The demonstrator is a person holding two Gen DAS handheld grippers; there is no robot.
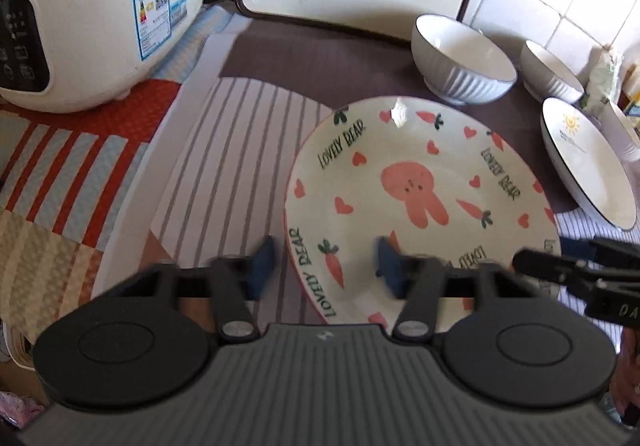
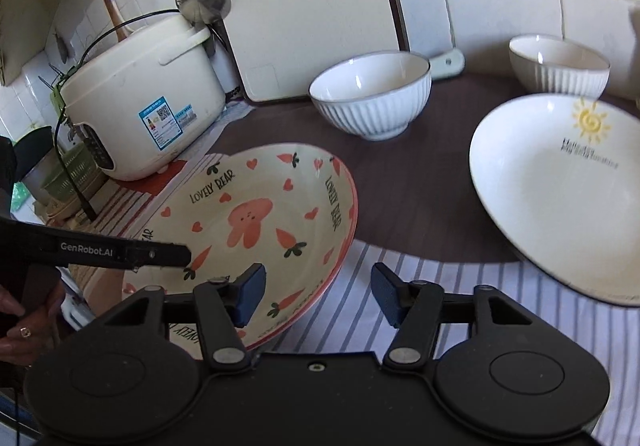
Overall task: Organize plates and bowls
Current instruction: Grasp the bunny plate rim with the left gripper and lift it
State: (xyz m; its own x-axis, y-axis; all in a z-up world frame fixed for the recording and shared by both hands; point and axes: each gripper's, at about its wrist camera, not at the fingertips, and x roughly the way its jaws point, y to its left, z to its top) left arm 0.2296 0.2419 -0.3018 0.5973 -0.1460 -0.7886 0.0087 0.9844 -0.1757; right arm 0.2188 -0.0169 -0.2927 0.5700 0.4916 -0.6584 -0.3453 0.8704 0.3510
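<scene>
Daylight, moderately bright, uneven. Specular glare spot on the far rim of the bunny plate [image 1: 420, 201] ahead of the left gripper [image 1: 326, 266]. Left view motion-blurred, gripper fingertips smeared; right view sharper. Strong fisheye bending at edges; corners dark.

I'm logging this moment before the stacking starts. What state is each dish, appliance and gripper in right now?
Rabbit plate: upright, empty, near rim between both grippers' pads.
Sun plate: upright, empty, untouched.
Near bowl: upright, empty.
Far bowl: upright, empty.
Rice cooker: lid closed.
Left gripper: jaws apart, straddling the rabbit plate's rim, no grip visible.
Right gripper: jaws apart, straddling the same rim, no grip visible.
</scene>
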